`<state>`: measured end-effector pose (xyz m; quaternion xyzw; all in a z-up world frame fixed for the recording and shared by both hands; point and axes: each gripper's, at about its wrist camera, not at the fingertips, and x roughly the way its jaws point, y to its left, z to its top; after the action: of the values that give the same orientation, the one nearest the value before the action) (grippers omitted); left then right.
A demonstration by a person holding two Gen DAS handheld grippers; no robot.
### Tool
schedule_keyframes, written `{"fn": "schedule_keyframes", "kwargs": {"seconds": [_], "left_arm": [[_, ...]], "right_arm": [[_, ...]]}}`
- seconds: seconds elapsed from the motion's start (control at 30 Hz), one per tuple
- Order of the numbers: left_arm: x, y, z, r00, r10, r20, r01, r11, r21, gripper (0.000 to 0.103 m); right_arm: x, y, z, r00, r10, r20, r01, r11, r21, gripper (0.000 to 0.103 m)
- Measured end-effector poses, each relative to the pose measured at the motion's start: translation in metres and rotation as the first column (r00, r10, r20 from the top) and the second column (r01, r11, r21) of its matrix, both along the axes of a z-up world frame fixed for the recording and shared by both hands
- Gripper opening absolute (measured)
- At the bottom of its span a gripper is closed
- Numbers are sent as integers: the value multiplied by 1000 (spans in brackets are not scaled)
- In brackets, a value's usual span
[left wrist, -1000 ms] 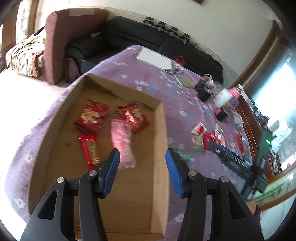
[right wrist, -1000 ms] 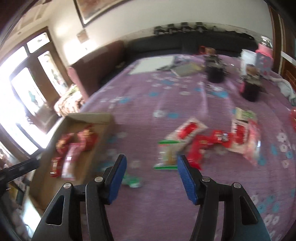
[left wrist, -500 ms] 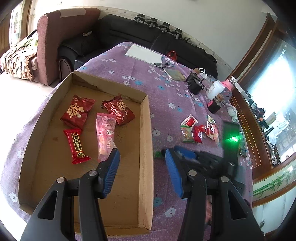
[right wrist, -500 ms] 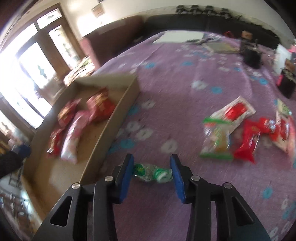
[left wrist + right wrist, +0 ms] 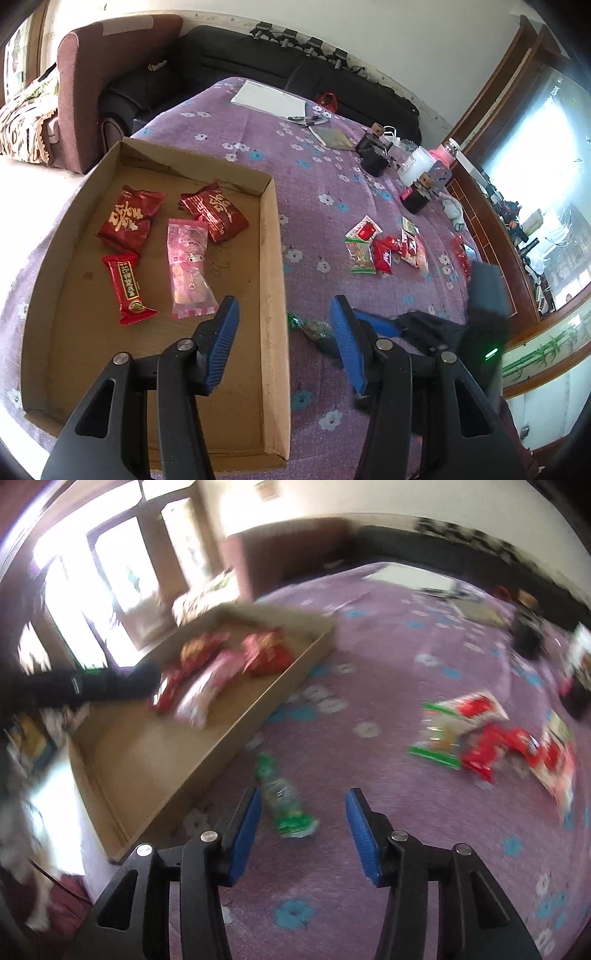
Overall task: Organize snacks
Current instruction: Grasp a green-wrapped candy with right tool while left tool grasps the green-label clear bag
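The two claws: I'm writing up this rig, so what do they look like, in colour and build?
The left claw and right claw match: black angular plastic arms with triangular cut-outs and silver round rivets, ending in ribbed blue finger pads. No cables or sleeves show.

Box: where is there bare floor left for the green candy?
The near half of the box, from the pink pack and red bar towards the near wall, is bare cardboard. The far half is crowded with two red packs. The green candy lies outside, beside the right wall.
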<state>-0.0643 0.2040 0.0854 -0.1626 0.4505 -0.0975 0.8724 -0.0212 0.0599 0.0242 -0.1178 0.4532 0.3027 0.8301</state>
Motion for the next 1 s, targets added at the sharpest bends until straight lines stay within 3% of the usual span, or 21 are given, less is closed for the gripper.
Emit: {"fn": "schedule_keyframes", "kwargs": {"seconds": [0.13,0.2,0.33,0.43,0.6,0.77,1.0], "left_arm": [[3,-1,2,1000,10,-7,-10,1000,0,50],[7,-5,3,1000,4,-16,-4,1000,2,50],[20,-21,1,999,-26,-36,27,1000,15,50],[34,-38,-6,997,-53,-61,55,998,34,50],[67,-74,-26,986,-100,-134,106,993,44,50],[103,-117,-41,977,-125,-174,142,986,84,50],[137,-155,-63,976,-131,-176,160,974,159,50]], "right_arm": [[4,13,-12,1000,5,9,-5,1000,3,45],[9,11,-11,1000,-15,-14,15,999,33,22],[10,-17,-2,994,-112,-4,112,992,58,23],[9,-62,4,977,-214,-14,214,970,119,23],[15,-138,0,922,-383,-52,385,899,209,23],[25,-169,-10,893,-421,-155,449,845,290,23],[23,-163,-10,895,-418,-153,445,852,276,24]]}}
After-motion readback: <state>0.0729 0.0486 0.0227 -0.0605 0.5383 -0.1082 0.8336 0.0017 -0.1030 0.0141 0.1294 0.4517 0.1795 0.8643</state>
